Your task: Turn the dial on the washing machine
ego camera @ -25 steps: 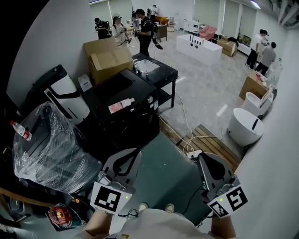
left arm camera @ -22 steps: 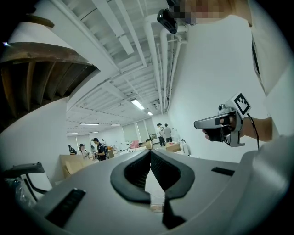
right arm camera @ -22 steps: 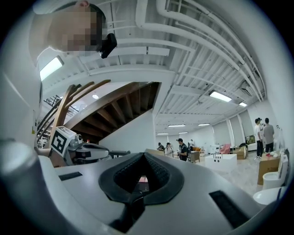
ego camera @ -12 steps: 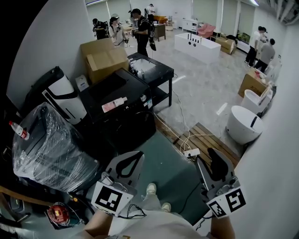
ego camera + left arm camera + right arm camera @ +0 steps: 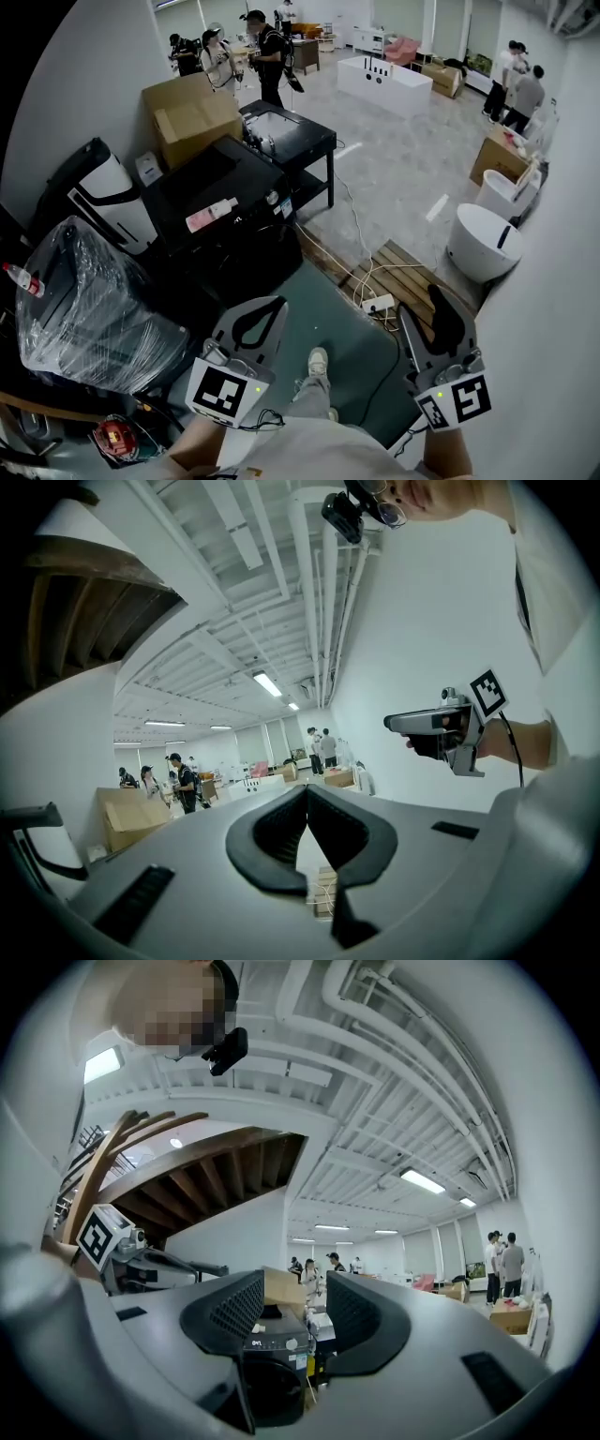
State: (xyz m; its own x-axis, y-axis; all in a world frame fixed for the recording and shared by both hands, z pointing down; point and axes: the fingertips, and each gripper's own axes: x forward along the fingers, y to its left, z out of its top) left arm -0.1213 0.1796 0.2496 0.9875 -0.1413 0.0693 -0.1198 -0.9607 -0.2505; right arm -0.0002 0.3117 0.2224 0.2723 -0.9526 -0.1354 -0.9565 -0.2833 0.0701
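The black front-loading washing machine point(image 5: 230, 220) stands to the left ahead of me, its round dial point(image 5: 273, 198) on the front panel. Both grippers hang low near my body, well short of the machine. My left gripper point(image 5: 275, 306) has its jaws together and holds nothing; in its own view the left gripper point(image 5: 307, 790) points out over the room. My right gripper point(image 5: 441, 298) hovers over the green mat; its jaws are opening with nothing between them. In the right gripper view the right gripper point(image 5: 292, 1288) frames the washing machine point(image 5: 272, 1372) and its dial point(image 5: 289, 1344) far off.
A plastic-wrapped appliance point(image 5: 84, 300) stands at the left, and a cardboard box point(image 5: 187, 117) and a black table point(image 5: 291, 136) behind the machine. Cables and a power strip point(image 5: 380, 302) lie by a wooden pallet point(image 5: 408, 267). A white round tub point(image 5: 483, 244) sits at the right; people stand at the back.
The right gripper's jaws have spread apart. I have stepped forward: a shoe shows on the mat, and the washing machine has shifted left in the head view. The left gripper stays shut.
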